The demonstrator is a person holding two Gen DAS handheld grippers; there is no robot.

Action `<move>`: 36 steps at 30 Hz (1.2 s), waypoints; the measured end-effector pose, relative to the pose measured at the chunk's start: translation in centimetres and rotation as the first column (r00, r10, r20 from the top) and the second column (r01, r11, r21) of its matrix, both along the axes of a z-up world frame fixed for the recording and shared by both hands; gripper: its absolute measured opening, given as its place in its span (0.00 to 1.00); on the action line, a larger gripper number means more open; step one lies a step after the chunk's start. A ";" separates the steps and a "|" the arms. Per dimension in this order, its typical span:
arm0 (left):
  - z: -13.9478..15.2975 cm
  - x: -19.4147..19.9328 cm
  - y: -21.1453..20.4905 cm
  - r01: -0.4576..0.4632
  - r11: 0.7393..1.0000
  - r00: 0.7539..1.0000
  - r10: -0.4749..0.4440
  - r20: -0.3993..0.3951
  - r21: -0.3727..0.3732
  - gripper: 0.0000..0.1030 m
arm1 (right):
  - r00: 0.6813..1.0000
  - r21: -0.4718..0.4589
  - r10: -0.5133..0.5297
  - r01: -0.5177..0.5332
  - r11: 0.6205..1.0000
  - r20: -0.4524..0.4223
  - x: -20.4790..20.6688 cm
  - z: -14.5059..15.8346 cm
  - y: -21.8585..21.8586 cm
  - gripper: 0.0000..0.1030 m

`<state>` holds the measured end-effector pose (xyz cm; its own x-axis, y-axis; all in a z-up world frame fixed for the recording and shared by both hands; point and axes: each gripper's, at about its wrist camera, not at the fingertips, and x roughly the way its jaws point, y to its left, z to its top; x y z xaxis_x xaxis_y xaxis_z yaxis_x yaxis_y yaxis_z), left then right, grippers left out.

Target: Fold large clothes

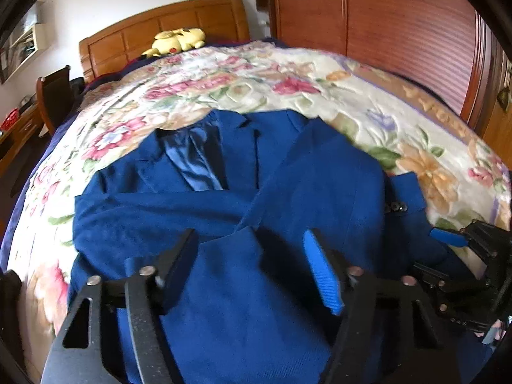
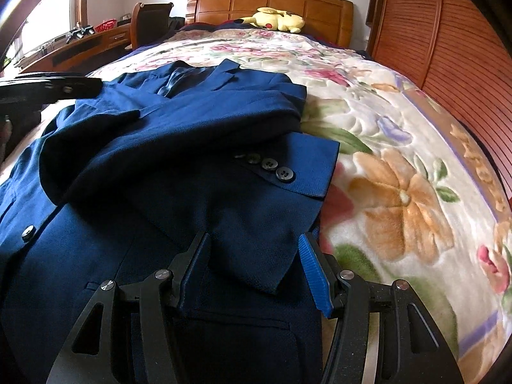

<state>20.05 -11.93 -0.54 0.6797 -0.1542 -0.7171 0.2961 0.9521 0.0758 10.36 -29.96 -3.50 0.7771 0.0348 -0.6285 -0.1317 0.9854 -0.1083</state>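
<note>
A blue suit jacket (image 1: 224,198) lies face up on the flowered blanket (image 1: 243,80) of a bed, with its collar toward the wooden headboard (image 1: 166,25). Both sleeves are folded across the chest. The cuff of one sleeve (image 2: 288,172) carries 4 dark buttons (image 2: 268,164) in a row, and 1 more button (image 2: 28,232) sits on the front edge of the jacket.

The left gripper (image 1: 252,256) hangs over the lower part of the jacket. Its fingers are spread, with blue cloth under the gap, and no cloth is pinched between them. The right gripper (image 2: 252,262) is at the right side edge of the jacket, just beside the blanket. Its fingers are spread too; the folded sleeve lies under the gap, but the pads do not press on it.

On the desk (image 2: 73,48) beside the bed stands a red basket (image 2: 107,26); what is in it I cannot tell. A yellow plush toy (image 2: 278,20) lies in front of the headboard. Along the border of the blanket there are orange letters (image 2: 476,163), but they are too distorted to read.
</note>
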 end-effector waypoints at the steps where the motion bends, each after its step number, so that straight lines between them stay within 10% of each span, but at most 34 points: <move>1: -0.4 0.4 -0.3 0.004 1.000 1.000 -0.004 -0.015 0.010 0.56 | 1.000 0.001 0.000 0.000 1.000 -0.001 0.0 0.0 -0.1 0.57; 10: -3.3 1.7 -0.7 0.024 0.997 0.985 -0.012 -0.171 0.067 0.07 | 1.000 0.007 0.001 -0.001 1.000 -0.003 0.3 -0.1 -0.2 0.57; 23: 1.5 -9.2 6.1 -0.025 0.999 0.997 0.027 0.069 -0.035 0.04 | 1.000 -0.008 -0.004 0.004 1.000 -0.007 0.5 -0.2 0.1 0.57; 36: 0.0 -18.1 10.0 -0.034 0.990 0.998 0.042 0.050 -0.137 0.04 | 1.000 -0.029 -0.010 0.010 1.000 -0.006 0.5 -0.3 0.4 0.57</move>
